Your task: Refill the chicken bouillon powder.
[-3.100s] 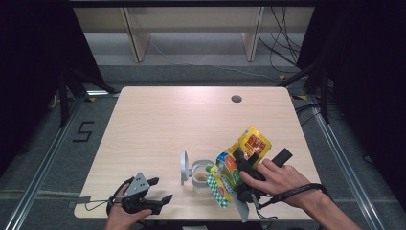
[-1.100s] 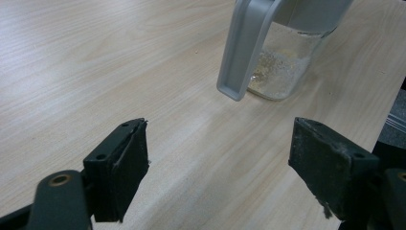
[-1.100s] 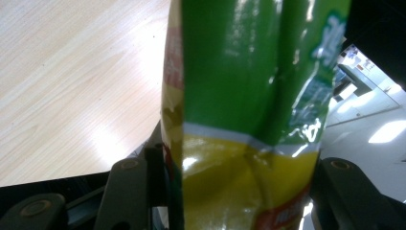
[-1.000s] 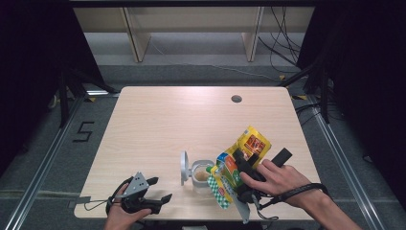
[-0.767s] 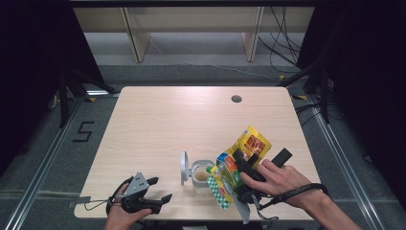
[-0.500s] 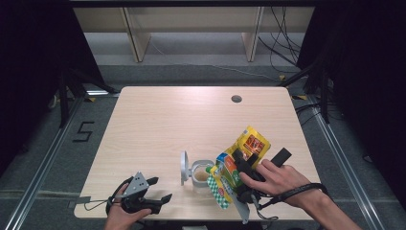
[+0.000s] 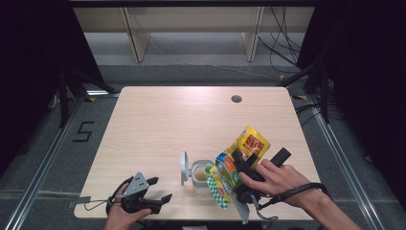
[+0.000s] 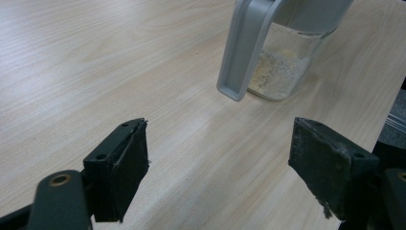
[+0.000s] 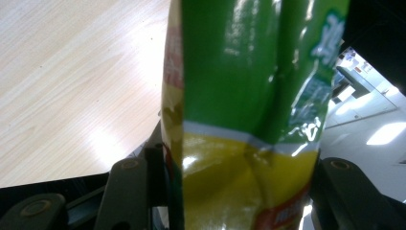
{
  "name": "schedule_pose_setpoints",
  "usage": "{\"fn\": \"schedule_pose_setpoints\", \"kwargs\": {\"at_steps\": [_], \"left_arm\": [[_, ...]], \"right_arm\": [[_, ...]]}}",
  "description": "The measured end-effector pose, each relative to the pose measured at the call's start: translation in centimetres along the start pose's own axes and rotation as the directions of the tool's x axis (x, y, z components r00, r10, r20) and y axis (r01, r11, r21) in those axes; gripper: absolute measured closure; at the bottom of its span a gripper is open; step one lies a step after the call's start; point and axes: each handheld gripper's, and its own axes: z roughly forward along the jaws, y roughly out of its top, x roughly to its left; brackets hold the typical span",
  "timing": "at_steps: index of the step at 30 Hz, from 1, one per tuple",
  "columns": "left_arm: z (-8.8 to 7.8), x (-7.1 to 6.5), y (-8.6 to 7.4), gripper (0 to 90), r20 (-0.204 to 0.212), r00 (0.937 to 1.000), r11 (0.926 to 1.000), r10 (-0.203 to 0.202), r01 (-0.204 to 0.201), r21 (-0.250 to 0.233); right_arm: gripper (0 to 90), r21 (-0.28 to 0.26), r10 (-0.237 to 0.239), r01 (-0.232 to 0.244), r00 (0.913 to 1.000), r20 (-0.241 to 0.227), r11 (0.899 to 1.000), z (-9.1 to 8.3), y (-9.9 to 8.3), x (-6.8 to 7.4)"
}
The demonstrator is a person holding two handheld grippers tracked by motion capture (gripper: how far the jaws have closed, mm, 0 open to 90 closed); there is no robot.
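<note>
A yellow and green snack bag hangs tilted above the table's front right, with my right gripper shut on its middle. In the right gripper view the bag sits pinched between the two jaws of that gripper. The bag's left edge lies against a clear jar whose grey flip lid stands open. The jar holds a little pale powder. My left gripper rests open and holding nothing near the front left edge, and in its own view the left gripper points at the jar.
The wooden table has a small cable hole at the back right. A shelf unit stands on the floor beyond the table. A floor mark "5" lies to the left.
</note>
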Motion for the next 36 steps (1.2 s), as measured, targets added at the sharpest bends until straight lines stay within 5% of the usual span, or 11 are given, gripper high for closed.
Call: {"fn": "schedule_pose_setpoints", "kwargs": {"at_steps": [12, 17, 23, 25, 28, 31, 32, 33, 36], "left_arm": [[-0.03, -0.03, -0.02, 20.7, 0.001, 0.9999, 0.9999, -0.013, 0.013, 0.001], [-0.02, 0.11, 0.03, 20.7, 0.003, 0.9997, 0.9997, 0.023, -0.023, 0.009], [0.01, 0.01, -0.04, 20.7, 0.003, 1.0000, 1.0000, -0.005, 0.004, 0.008], [-0.01, 0.13, 0.01, 20.7, 0.002, 0.9998, 0.9997, 0.022, -0.022, 0.009], [0.07, 0.04, -0.08, 20.7, -0.001, 1.0000, 0.9999, -0.006, 0.006, 0.013], [0.01, 0.20, 0.00, 20.7, -0.003, 0.9997, 0.9996, 0.023, -0.023, 0.017], [0.03, 0.03, -0.05, 20.7, 0.000, 1.0000, 0.9999, -0.004, 0.004, 0.012], [0.03, 0.02, -0.05, 20.7, 0.002, 1.0000, 0.9999, -0.004, 0.004, 0.009], [0.00, 0.04, -0.05, 20.7, 0.002, 1.0000, 0.9999, -0.005, 0.005, 0.009]], "right_arm": [[51.0, -0.011, -0.019, 0.019, 0.9998, 0.001, 1.000, 0.12, 0.01, -0.19], [51.0, -0.003, -0.005, 0.005, 1.0000, -0.001, 1.000, 0.01, -0.05, -0.09], [51.0, -0.001, -0.009, 0.008, 0.9999, -0.006, 1.000, 0.00, -0.13, 0.05], [51.1, -0.001, -0.005, 0.005, 1.0000, -0.004, 1.000, 0.03, -0.16, 0.04], [51.1, 0.000, 0.002, -0.002, 1.0000, 0.001, 1.000, 0.00, -0.17, 0.02], [51.1, -0.002, 0.017, -0.017, 0.9999, 0.000, 1.000, -0.05, -0.13, 0.11], [51.1, -0.006, 0.034, -0.034, 0.9994, 0.001, 0.999, -0.03, -0.06, 0.20], [51.1, -0.005, -0.001, 0.001, 1.0000, -0.002, 1.000, 0.02, -0.18, 0.06], [51.1, 0.000, 0.009, -0.009, 0.9999, -0.005, 1.000, 0.00, -0.27, 0.07]]}}
